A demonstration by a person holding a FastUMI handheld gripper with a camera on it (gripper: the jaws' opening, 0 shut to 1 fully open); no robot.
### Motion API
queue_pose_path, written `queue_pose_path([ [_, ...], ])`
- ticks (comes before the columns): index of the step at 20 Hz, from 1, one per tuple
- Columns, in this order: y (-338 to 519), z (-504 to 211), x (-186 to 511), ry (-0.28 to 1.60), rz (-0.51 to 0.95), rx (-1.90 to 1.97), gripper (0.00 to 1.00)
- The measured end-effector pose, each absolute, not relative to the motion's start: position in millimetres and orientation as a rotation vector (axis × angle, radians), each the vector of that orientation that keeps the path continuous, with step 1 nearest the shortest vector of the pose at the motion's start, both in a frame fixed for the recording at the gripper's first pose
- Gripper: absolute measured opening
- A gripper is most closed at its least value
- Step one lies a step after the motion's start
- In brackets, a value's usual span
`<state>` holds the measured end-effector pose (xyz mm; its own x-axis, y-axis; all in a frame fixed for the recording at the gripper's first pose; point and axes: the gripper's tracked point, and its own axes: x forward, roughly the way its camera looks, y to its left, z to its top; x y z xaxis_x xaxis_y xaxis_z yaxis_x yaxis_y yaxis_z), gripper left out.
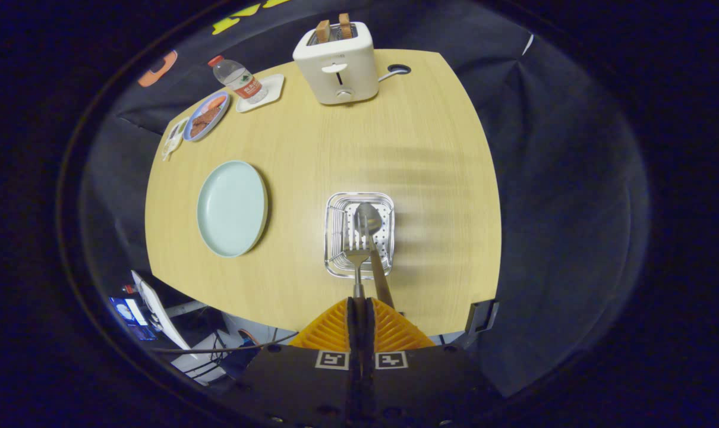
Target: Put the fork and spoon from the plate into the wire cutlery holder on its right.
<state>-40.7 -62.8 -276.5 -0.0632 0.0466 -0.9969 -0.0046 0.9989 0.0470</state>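
My gripper is high above the table, looking straight down, its orange fingers pressed together on the handles of a metal fork and a metal spoon. Both utensils point away from the fingers, their heads over the open top of the square wire cutlery holder. The fork's tines and the spoon's bowl lie side by side above the holder's perforated bottom. The pale green plate lies bare on the table, left of the holder.
A white toaster with two slices of bread stands at the table's far edge. A water bottle on a white tray and a blue plate of food sit at the far left corner. The wooden table ends just before the fingers.
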Motion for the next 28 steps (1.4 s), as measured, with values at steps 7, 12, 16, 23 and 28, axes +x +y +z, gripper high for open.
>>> queue_pose_path([
  [7,-70.0,-289.4,-30.6,1.618,-0.001,0.06,0.08],
  [12,-69.8,-286.0,-21.9,1.572,-0.012,0.091,0.08],
  [16,-65.4,-273.7,-7.4,1.47,0.009,0.089,0.31],
  [23,-30.4,-224.4,30.6,1.158,0.104,0.094,0.86],
  [28,-8.3,-153.7,52.1,0.855,0.107,0.14,0.97],
])
